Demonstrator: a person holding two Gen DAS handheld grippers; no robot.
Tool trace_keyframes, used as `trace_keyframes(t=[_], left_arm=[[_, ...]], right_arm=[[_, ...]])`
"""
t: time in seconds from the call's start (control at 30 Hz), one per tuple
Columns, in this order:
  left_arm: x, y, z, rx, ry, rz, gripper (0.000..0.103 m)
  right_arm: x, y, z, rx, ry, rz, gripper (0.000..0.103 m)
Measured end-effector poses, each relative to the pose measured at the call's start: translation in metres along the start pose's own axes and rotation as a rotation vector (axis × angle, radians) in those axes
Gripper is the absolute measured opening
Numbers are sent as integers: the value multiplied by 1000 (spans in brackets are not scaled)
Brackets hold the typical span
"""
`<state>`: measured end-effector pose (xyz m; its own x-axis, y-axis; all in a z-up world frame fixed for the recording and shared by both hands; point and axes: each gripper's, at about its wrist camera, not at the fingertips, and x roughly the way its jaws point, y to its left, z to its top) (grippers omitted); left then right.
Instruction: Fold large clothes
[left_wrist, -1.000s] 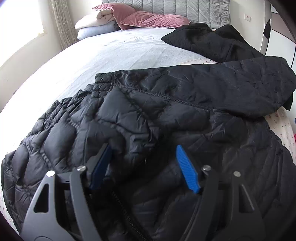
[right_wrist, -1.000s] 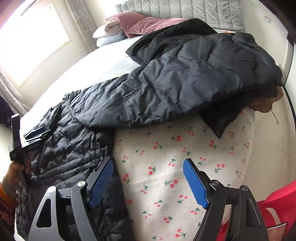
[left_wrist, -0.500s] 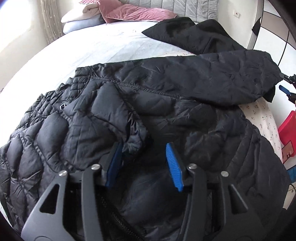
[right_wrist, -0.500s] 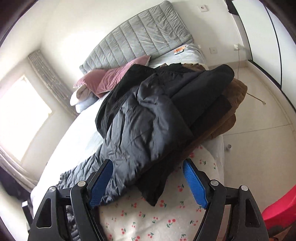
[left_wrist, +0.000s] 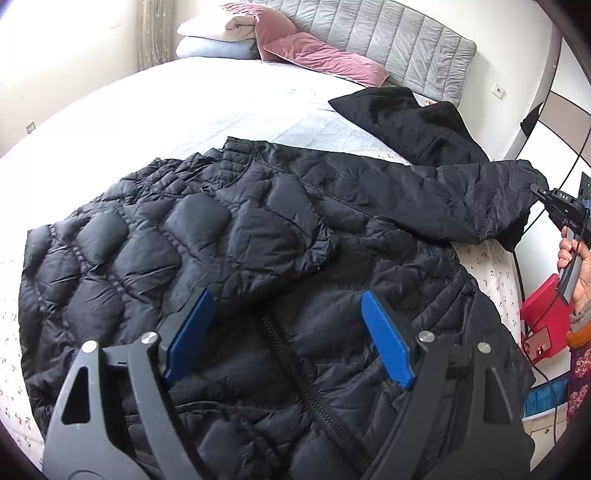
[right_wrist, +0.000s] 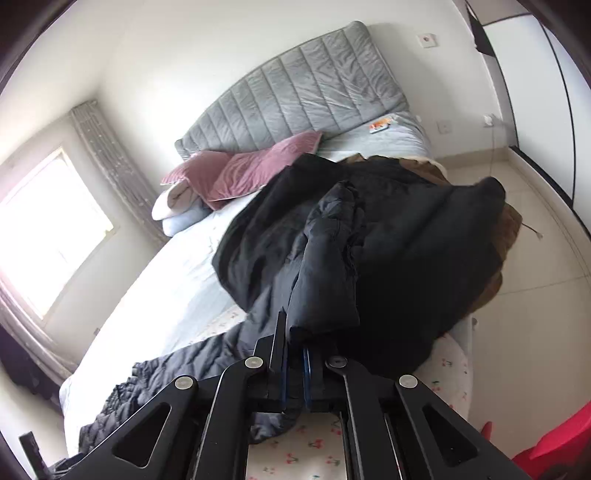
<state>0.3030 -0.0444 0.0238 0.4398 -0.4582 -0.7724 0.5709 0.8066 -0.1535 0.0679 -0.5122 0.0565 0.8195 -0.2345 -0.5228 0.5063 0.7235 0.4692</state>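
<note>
A black quilted puffer jacket (left_wrist: 236, 236) lies spread on the bed, zipper (left_wrist: 306, 373) toward me. One sleeve is folded across its chest. My left gripper (left_wrist: 288, 332) is open and empty just above the jacket's lower front. The other sleeve (left_wrist: 461, 199) stretches right to my right gripper (left_wrist: 546, 195), which is shut on its cuff. In the right wrist view the right gripper (right_wrist: 293, 354) pinches the sleeve end (right_wrist: 321, 280), held lifted.
A second black garment (left_wrist: 402, 118) lies behind on the bed, over a brown one (right_wrist: 506, 236). Pink pillows (left_wrist: 317, 59) and folded bedding sit by the grey headboard (left_wrist: 388, 40). A red object (left_wrist: 543, 314) stands by the bed's right edge. Tiled floor (right_wrist: 535, 295) lies beyond.
My right gripper has closed on the jacket's sleeve cuff and lifted it. My left gripper has opened wider and pulled back from the folded sleeve's edge.
</note>
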Motion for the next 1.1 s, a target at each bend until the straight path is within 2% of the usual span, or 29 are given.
trace_keyframes(t=[0.17,0.3,0.43,0.53,0.6,0.63,0.67,0.73,0.83,1.03,1.1], left_arm=[[-21,18,-3,-48,-33,21,87],[-32,38,-5,-95,-45,14,87],[-44,59,-9,-136,-81,6,87],[-45,79,-13,-182,-94,18,87],[-43,93,-17,-224,-98,20,87],[-42,100,-19,-247,-100,20,87],[-40,107,-21,-268,-99,19,87],[-36,117,-25,-295,-94,14,87],[-24,122,-23,-299,-81,7,87],[18,115,4,-330,-38,-37,86],[39,111,17,-334,-16,-19,83]], right_arm=[[-5,98,9,-127,-2,123,5],[6,194,-4,-224,38,250,5],[27,288,-41,-298,102,368,5],[45,343,-79,-324,177,461,6],[59,374,-113,-347,281,566,12],[67,384,-129,-356,352,616,25],[74,388,-144,-365,410,629,44],[76,386,-165,-397,424,617,63],[88,363,-175,-437,408,531,64],[124,270,-178,-343,461,370,64],[128,244,-178,-325,463,323,64]])
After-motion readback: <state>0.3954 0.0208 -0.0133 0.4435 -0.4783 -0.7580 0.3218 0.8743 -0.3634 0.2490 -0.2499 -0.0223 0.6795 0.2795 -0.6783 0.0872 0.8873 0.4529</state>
